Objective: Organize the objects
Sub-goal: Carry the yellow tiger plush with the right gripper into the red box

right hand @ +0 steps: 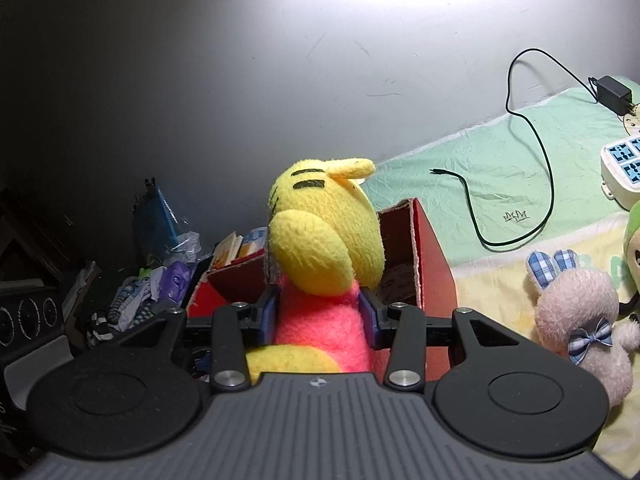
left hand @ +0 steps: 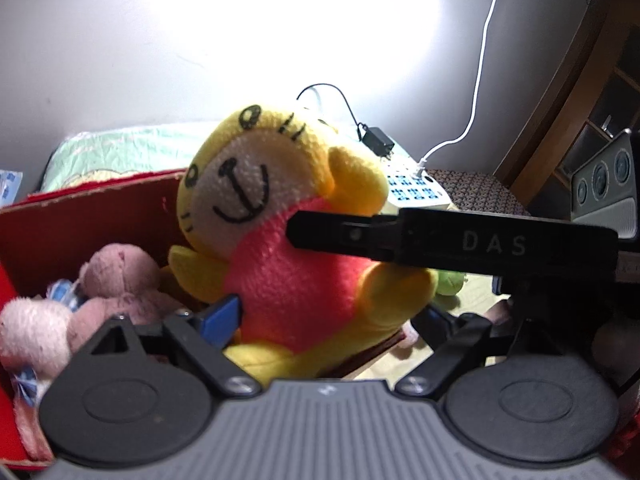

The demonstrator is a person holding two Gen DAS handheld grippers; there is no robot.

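Plush tiger (right hand: 320, 264) sits clamped at the waist in my right tool (right hand: 322, 318), above the red box (right hand: 434, 256); left tool (left hand: 328, 312) gapes, holding nothing. I'd lower gently toward twelve o'clock, clearing the rim.
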